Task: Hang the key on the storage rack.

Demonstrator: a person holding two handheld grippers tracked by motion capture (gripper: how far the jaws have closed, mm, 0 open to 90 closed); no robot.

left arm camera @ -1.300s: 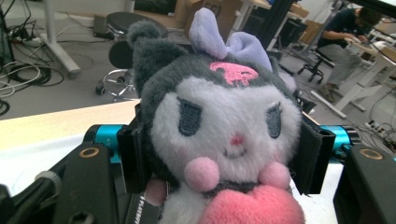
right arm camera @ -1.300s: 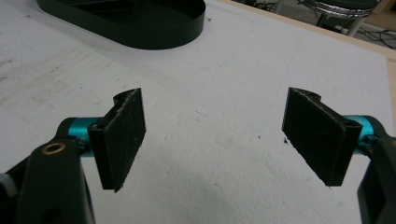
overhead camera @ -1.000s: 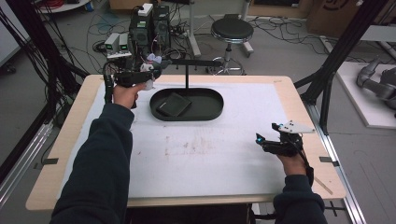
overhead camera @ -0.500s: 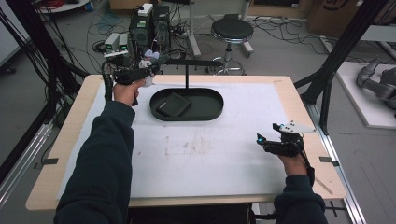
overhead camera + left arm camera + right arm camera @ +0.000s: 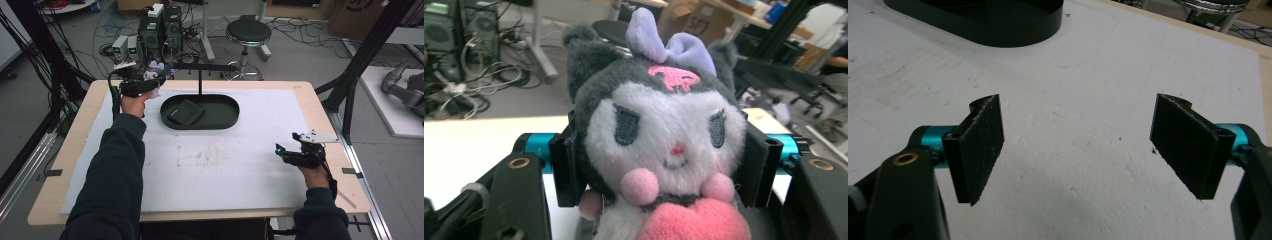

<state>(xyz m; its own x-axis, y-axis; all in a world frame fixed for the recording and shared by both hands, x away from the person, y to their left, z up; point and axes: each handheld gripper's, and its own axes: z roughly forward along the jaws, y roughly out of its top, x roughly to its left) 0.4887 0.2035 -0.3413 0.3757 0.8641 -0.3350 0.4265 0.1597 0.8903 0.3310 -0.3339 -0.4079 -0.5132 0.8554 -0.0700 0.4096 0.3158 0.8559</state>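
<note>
Left tool [image 5: 659, 165]: clamped on a plush toy [image 5: 659, 135], one black pad pressed into each side of its head, jaws held fairly wide by the soft stuffing.
Plush toy: grey-black ears, white face, lilac bow [image 5: 669, 45], pink mark on the forehead, pink pompoms and a pink heart under the chin; it faces straight into the left gripper view, upright between the pads.
Where the toy is: up in the air at the far left corner of the counter [image 5: 350, 200], seen in the high view as a small pale bundle [image 5: 152, 75] at the front of the left tool [image 5: 150, 80], just left of the black tray [image 5: 220, 117] and near the stand's crossbar [image 5: 205, 66].
Left arm: reaching far forward, dark sleeve [image 5: 117, 170] stretched along the left side of the counter, hand wrapped round the tool's body, tool pointing roughly level toward the tray side.
Right tool [image 5: 1083, 145]: pads wide apart, nothing between them, just the white mat [image 5: 1088, 100] below.
Right hand: parked at the near right of the counter, tool [image 5: 282, 150] pointing left across the mat, well apart from the tray.
Tray: oval, black, with a dark flat thing [image 5: 185, 112] lying in its left half; what it is I can't make out.
Hard to see: the toy's body and legs are cut off at the bottom of the left gripper view; in the high view the toy is too small for detail.
</note>
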